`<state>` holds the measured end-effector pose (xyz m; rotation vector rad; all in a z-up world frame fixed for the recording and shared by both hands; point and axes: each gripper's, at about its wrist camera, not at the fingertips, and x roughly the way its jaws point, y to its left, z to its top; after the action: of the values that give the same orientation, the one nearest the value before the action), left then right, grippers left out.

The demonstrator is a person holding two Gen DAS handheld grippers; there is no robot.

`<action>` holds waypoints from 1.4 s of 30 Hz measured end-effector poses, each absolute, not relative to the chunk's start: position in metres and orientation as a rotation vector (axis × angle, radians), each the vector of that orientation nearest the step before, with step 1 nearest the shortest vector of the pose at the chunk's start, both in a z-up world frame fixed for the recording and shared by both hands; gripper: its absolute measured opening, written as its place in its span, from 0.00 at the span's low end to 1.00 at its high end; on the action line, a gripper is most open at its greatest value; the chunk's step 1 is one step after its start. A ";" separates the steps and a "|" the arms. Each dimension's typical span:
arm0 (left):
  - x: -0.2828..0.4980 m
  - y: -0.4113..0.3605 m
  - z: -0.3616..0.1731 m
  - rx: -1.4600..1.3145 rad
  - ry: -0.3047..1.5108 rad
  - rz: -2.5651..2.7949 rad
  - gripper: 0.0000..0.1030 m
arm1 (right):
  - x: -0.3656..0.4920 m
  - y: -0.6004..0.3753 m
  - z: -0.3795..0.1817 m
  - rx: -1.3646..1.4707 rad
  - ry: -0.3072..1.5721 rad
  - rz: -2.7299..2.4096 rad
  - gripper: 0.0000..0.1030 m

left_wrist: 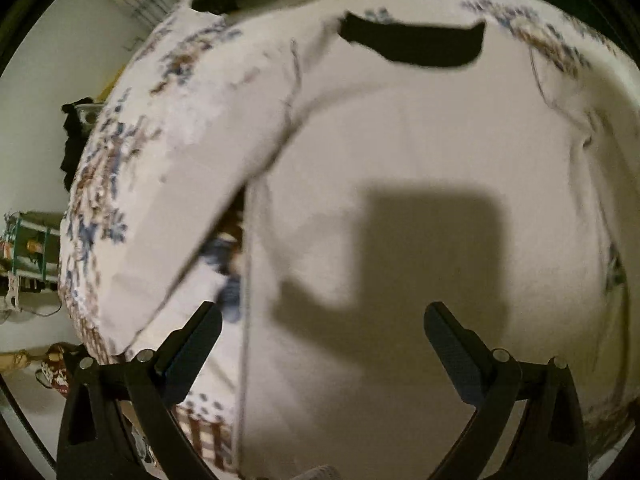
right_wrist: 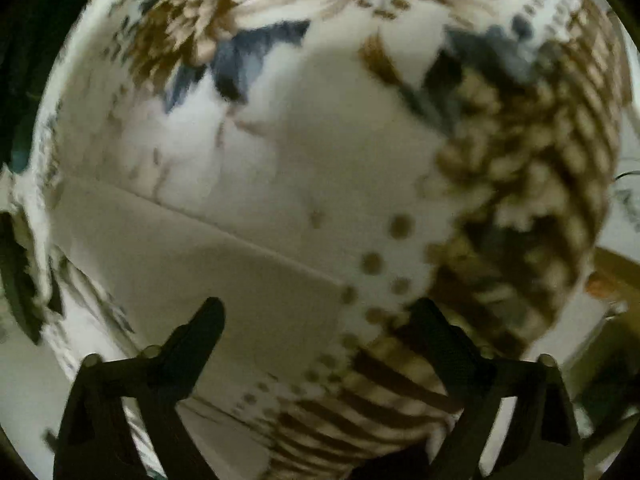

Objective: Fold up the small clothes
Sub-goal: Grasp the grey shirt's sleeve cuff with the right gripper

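Cloth is filling both views: a cream shirt (left_wrist: 420, 152) is lying flat on a floral bedsheet (left_wrist: 120, 152), its fabric smooth and matte. The dark, curved neckline (left_wrist: 416, 46) is sitting at the far end and the body is running back toward the camera, so the long axis is lying along the viewing direction. One sleeve (left_wrist: 208, 184) is angling out to the left as a broad soft band. The left gripper (left_wrist: 322, 320) is hovering over the lower body with its ribbed black fingers spread wide, holding nothing and casting a blocky shadow. In the blurred right wrist view, the right gripper (right_wrist: 320, 316) is also standing open above a straight garment edge (right_wrist: 200, 224) lying against the sheet's brown and blue flower print (right_wrist: 520, 168).
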<state>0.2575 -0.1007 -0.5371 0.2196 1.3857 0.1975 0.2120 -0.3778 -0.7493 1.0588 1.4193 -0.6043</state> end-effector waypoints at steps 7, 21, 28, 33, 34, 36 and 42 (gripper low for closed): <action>0.258 -0.104 -0.545 0.251 1.388 0.176 1.00 | 0.211 -0.357 -0.744 0.999 1.351 -0.553 0.07; 0.264 -0.096 -0.532 0.174 1.362 0.169 1.00 | 0.227 -0.418 -0.733 1.066 1.349 -0.604 0.53; 0.254 -0.078 -0.542 0.165 1.384 0.203 1.00 | 0.214 -0.424 -0.768 1.261 1.275 -0.612 0.65; 0.248 -0.055 -0.543 0.135 1.389 0.249 1.00 | 0.240 -0.398 -0.745 1.133 1.211 -0.606 0.09; 0.246 -0.049 -0.542 0.123 1.389 0.259 1.00 | 0.248 -0.388 -0.732 1.093 1.202 -0.584 0.09; 0.243 -0.038 -0.540 0.101 1.390 0.281 1.00 | 0.265 -0.368 -0.712 1.017 1.208 -0.542 0.09; 0.229 0.007 -0.533 0.040 1.385 0.345 1.00 | 0.347 -0.238 -0.638 0.637 1.281 -0.285 0.09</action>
<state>0.2292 0.0067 -0.5328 0.0402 1.3852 0.3450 0.3474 -0.2379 -0.6383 0.6367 1.2813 -0.2849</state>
